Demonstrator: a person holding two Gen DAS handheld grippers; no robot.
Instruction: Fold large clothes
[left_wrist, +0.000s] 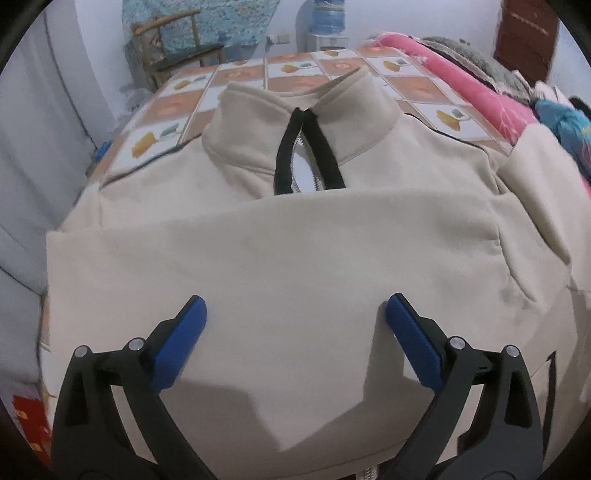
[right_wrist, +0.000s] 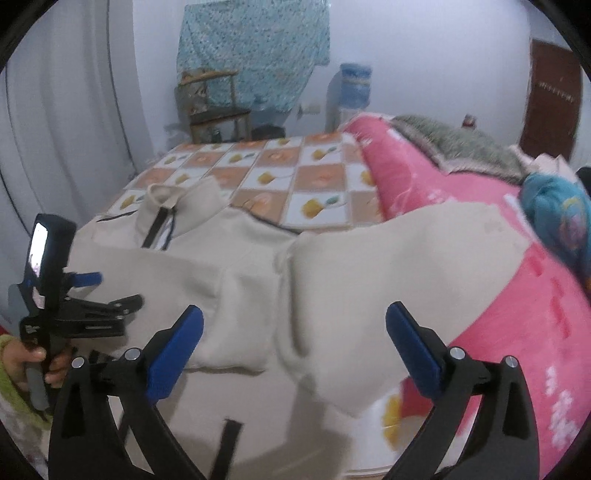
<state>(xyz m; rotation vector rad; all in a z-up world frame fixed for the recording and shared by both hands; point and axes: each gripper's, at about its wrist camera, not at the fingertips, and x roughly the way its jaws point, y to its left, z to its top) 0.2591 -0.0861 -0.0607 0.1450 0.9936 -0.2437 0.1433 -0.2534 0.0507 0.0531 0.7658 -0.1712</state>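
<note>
Blurring rt view: sweatshirt (right_wrist: 258, 266) hem cut off (both grippers empty).

My left wrist camera looks forward along my left gripper (left_wrist: 295, 314), low and close over the beige sweatshirt (left_wrist: 295, 258), facing its collar and the far wall. My right wrist camera sits further right and a little higher behind my right gripper (right_wrist: 294, 325), facing the same wall, with my left gripper (right_wrist: 88, 278) at its left edge. Both views share the sweatshirt, the checked bedspread (left_wrist: 243, 77), the pink quilt (right_wrist: 443, 192), the wooden chair (right_wrist: 218, 107) and the water bottle (left_wrist: 328, 14).
</note>
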